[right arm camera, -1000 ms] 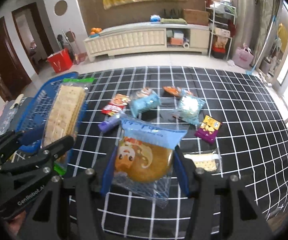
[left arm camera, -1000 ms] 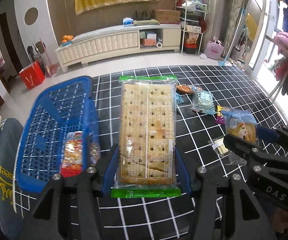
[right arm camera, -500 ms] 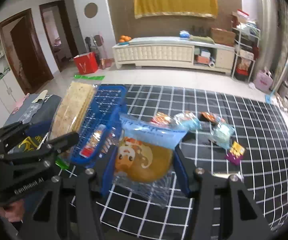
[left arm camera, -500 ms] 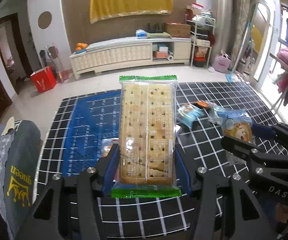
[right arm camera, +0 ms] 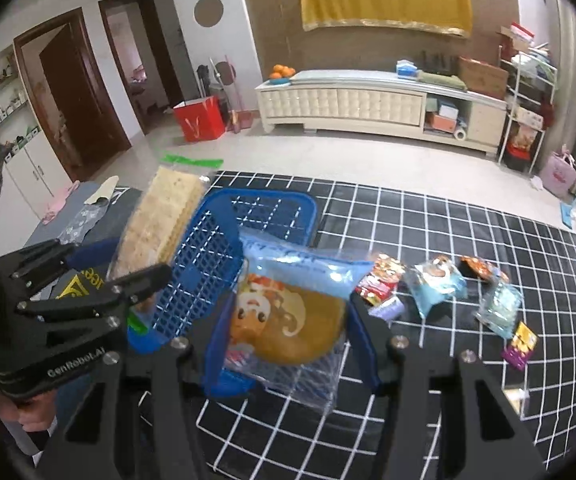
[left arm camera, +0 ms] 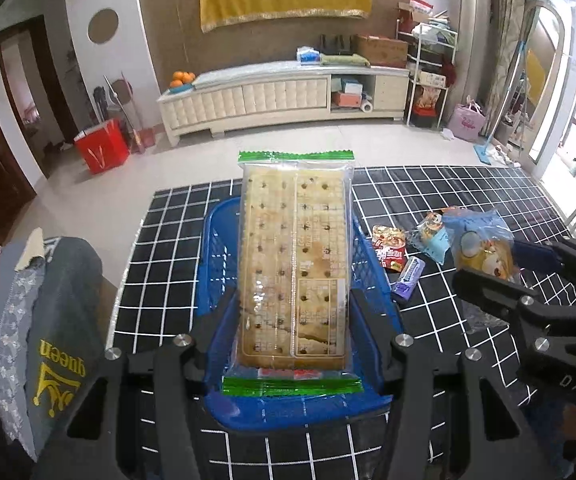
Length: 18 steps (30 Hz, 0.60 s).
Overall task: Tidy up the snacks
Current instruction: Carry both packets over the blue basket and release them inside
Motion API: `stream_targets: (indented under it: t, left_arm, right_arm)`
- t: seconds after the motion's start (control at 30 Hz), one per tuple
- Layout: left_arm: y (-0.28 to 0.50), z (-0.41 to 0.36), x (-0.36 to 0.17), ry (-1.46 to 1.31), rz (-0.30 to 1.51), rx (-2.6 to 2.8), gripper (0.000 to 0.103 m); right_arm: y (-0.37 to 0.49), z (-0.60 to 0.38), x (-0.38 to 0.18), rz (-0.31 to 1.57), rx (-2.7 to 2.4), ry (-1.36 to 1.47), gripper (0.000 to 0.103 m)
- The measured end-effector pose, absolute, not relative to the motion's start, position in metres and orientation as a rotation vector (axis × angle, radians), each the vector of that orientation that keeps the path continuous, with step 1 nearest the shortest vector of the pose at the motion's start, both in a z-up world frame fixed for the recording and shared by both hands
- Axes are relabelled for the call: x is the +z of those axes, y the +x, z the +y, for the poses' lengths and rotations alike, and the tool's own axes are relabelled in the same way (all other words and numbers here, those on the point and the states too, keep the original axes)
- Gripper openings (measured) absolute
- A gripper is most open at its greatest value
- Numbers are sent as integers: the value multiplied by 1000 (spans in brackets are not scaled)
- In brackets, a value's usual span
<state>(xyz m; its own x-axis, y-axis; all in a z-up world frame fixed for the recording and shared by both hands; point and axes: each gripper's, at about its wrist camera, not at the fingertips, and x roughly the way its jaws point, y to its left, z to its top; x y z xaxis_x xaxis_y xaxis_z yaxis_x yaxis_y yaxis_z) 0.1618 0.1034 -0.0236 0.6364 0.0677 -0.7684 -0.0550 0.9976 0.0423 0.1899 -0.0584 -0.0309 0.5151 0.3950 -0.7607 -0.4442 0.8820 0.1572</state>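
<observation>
My left gripper (left arm camera: 294, 320) is shut on a long cracker pack (left arm camera: 294, 264) with green ends, held above the blue plastic basket (left arm camera: 215, 240). The right wrist view shows the same cracker pack (right arm camera: 159, 220) and left gripper (right arm camera: 99, 276) at the left, beside the basket (right arm camera: 207, 280). My right gripper (right arm camera: 292, 328) is shut on a blue bagged round cake (right arm camera: 288, 312) with a cartoon face, hanging over the basket's right edge. In the left wrist view that cake (left arm camera: 484, 248) and the right gripper (left arm camera: 528, 268) sit at the right.
Several small snack packs (right arm camera: 436, 284) lie scattered on the black checked table cover (right arm camera: 448, 360) right of the basket, among them a red pack (left arm camera: 388, 244) and a purple bar (left arm camera: 408, 276). A grey garment (left arm camera: 47, 320) lies left of the table.
Both grippers have carried their packs leftward over the table. The basket, earlier off to the left, now lies under the cracker pack and beside the cake.
</observation>
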Motion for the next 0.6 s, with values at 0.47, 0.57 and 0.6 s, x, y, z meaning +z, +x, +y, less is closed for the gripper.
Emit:
stream_targets:
  t: [0.47,0.57,0.6]
  left_arm:
    - [215,130,-79,-44,1050,22,52]
    - [219,135,-87,-46,1071,26,52]
    - [220,135,-89,-43,1081,32,53]
  right_arm:
    - [222,-31,-64,1006,495,-90,59]
    - [220,-30,-67,1017,497,-97,59]
    - [219,-31,-67,1017,496,-99,59]
